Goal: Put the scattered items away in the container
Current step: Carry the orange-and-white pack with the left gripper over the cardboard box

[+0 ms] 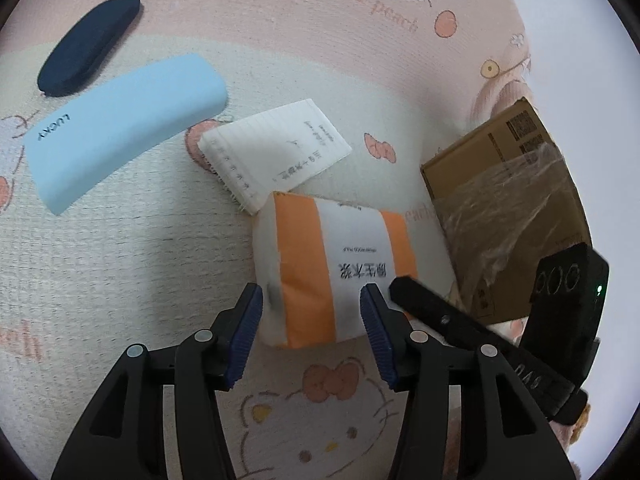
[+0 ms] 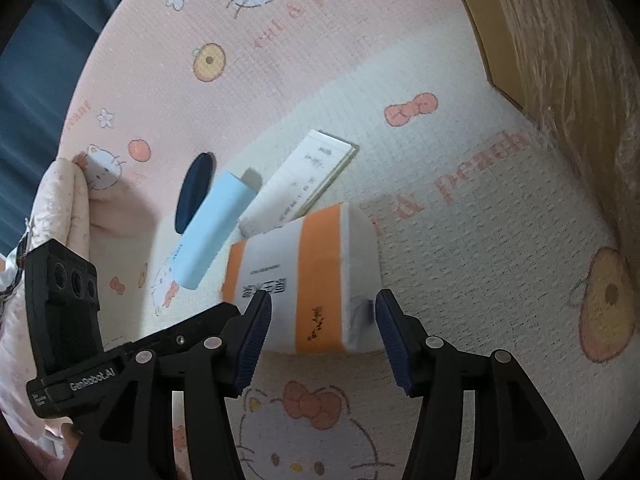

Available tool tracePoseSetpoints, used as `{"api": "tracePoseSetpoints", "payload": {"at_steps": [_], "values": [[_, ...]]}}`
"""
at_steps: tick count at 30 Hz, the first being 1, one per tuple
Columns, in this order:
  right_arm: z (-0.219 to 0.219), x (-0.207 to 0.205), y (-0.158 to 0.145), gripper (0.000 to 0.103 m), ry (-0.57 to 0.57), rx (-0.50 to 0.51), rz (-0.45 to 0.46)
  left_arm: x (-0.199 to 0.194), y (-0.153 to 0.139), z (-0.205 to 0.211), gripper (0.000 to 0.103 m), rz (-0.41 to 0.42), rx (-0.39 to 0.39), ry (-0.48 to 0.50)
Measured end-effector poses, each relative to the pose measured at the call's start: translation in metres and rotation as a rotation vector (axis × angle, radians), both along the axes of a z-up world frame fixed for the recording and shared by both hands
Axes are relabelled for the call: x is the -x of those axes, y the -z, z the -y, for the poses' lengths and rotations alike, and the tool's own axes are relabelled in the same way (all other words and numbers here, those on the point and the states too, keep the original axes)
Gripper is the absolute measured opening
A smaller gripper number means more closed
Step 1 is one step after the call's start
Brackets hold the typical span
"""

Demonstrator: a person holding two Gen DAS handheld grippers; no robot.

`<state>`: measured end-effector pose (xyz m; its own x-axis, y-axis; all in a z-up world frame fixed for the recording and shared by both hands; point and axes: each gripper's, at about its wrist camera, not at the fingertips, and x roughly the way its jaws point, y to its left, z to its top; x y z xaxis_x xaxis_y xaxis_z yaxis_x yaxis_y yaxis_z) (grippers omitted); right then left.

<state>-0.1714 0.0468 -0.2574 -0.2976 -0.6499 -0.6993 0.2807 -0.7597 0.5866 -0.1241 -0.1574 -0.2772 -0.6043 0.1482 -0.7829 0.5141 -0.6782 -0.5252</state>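
An orange-and-white tissue pack (image 1: 336, 272) lies on the cartoon-print mat. My left gripper (image 1: 311, 294) is open, and the pack's near end sits between its blue pads without being squeezed. From the other side, my right gripper (image 2: 323, 300) is open around the same tissue pack (image 2: 312, 272), with a small gap at the right pad. Behind the pack lie a white notepad (image 1: 276, 152), a light blue glasses case (image 1: 124, 128) and a dark navy case (image 1: 88, 46). The cardboard box (image 1: 508, 208), partly covered in clear film, stands at the right.
The mat (image 2: 460, 260) is soft and pink and white. The cardboard box (image 2: 560, 40) fills the upper right of the right wrist view. A folded pink blanket edge (image 2: 60, 200) and a blue curtain (image 2: 40, 60) lie at the left. The two grippers stand close together.
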Motion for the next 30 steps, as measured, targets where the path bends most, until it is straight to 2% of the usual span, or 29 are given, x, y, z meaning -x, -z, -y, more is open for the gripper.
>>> {"api": "tracePoseSetpoints", "payload": {"at_steps": [4,10,13,17,20,24,27,30], "values": [[0.0,0.006,0.003,0.052,0.011,0.013,0.0,0.007,0.004,0.006,0.055,0.001,-0.015,-0.036],[0.002,0.017,0.01,0.051,0.005,0.048,0.008,0.013,0.007,0.004,0.052,0.01,0.0,-0.02],[0.004,0.013,0.007,0.049,-0.011,0.023,-0.021,0.012,0.004,-0.001,0.05,0.016,0.024,-0.015],[0.001,0.01,-0.005,0.049,0.004,0.033,-0.018,0.007,-0.005,-0.003,0.049,0.002,0.003,-0.031],[-0.007,0.003,-0.029,0.049,0.032,0.049,-0.062,0.006,-0.027,-0.005,0.048,-0.041,0.001,-0.024],[-0.025,-0.003,-0.068,0.049,0.092,0.081,-0.114,0.012,-0.073,-0.016,0.048,-0.114,0.04,-0.002],[-0.046,-0.006,-0.107,0.049,0.132,0.093,-0.19,0.022,-0.112,-0.031,0.049,-0.189,0.08,0.041],[-0.069,-0.009,-0.151,0.049,0.157,0.059,-0.282,0.04,-0.15,-0.052,0.048,-0.243,0.128,0.1]]}}
